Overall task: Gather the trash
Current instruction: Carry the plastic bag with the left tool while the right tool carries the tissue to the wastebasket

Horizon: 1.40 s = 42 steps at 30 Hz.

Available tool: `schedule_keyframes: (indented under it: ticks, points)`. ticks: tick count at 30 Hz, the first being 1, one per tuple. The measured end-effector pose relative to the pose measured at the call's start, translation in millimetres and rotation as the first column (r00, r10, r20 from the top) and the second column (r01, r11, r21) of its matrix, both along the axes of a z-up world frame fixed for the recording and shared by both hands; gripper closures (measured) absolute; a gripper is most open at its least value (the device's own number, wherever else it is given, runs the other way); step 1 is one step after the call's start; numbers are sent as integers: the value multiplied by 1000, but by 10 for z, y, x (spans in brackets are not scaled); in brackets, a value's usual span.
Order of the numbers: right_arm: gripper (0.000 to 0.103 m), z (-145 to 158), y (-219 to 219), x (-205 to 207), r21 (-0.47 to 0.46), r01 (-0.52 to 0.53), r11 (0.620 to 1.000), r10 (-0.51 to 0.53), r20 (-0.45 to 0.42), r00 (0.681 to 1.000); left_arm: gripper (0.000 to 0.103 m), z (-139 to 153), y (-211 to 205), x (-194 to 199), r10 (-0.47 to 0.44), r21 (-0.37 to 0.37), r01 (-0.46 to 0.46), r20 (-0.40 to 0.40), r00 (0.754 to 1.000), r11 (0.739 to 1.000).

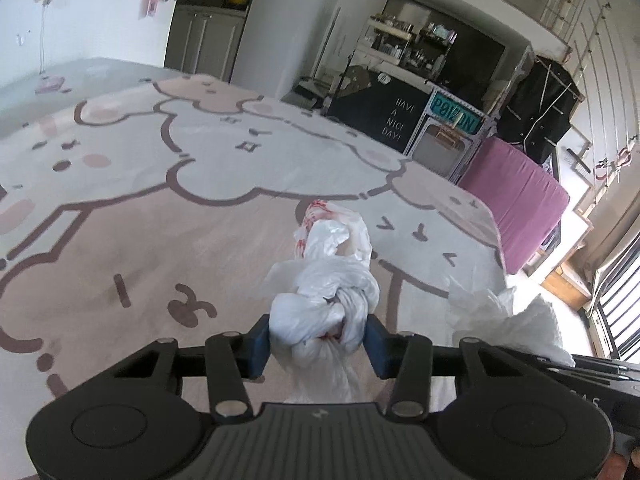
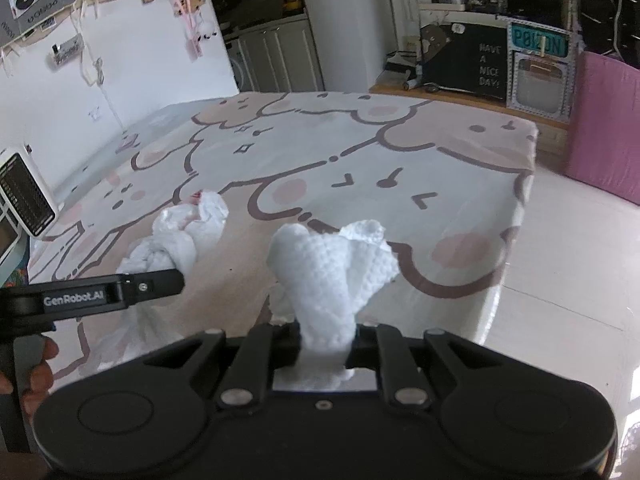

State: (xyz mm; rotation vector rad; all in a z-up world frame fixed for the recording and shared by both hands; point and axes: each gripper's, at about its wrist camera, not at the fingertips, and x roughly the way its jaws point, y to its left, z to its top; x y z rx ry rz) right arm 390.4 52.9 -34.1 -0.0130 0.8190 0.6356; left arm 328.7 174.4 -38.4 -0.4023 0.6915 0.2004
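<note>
Left gripper (image 1: 318,344) clamped on a knotted white bag (image 1: 326,304), blue pads pressed against the knot, bag's loose end trailing forward over the rug (image 1: 140,240). Right gripper (image 2: 326,340) pinched narrow on a crumpled paper towel (image 2: 332,272), wad fanning up above the jaws. Two pieces of trash, one per gripper, both held above the rug's near right part. "GenRobot.AI" printed on the left gripper's side, seen from the right wrist view. Beyond, rug bare to its far edge and right corner; pale floor (image 2: 568,260) open to the right of the rug's edge. Farther back, pink box (image 2: 604,128), black board (image 2: 472,64) lettered "HAVE A NICE DAY!", teal plate (image 2: 538,45) reading roughly "P8IZON".
</note>
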Motion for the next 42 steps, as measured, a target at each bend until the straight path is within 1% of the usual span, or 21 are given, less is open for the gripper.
schedule_keyframes:
  ticks: [5, 11, 15, 21, 25, 32, 36, 42]
  points:
    - [89, 128, -200, -183, 16, 40, 999, -40, 22, 999, 55, 170, -138, -168, -17, 20, 17, 25, 1000, 1000]
    - [89, 288, -530, -409, 29, 94, 995, -96, 56, 994, 55, 337, -407, -304, -61, 41, 59, 53, 997, 997]
    - [89, 362, -766, -555, 38, 129, 991, -131, 73, 989, 55, 427, -650, -347, -106, 48, 102, 70, 992, 994]
    - [89, 398, -1211, -761, 50, 203, 978, -206, 80, 975, 55, 471, -1079, -332, -182, 55, 178, 75, 980, 983]
    - [89, 372, -1547, -862, 46, 259, 965, -262, 80, 962, 55, 441, -1409, -278, -244, 62, 240, 64, 968, 969]
    - [89, 231, -2116, -995, 24, 353, 935, -354, 62, 933, 55, 296, -2014, -141, -353, 67, 350, 33, 935, 934]
    - [89, 103, -2408, -1045, 22, 396, 918, -397, 41, 917, 55, 168, -2335, -56, -409, 71, 408, 5, 912, 910]
    - [89, -164, -2785, -1075, 18, 451, 893, -450, -8, 893, 55, -80, -2709, 118, -467, 64, 470, -53, 883, 880]
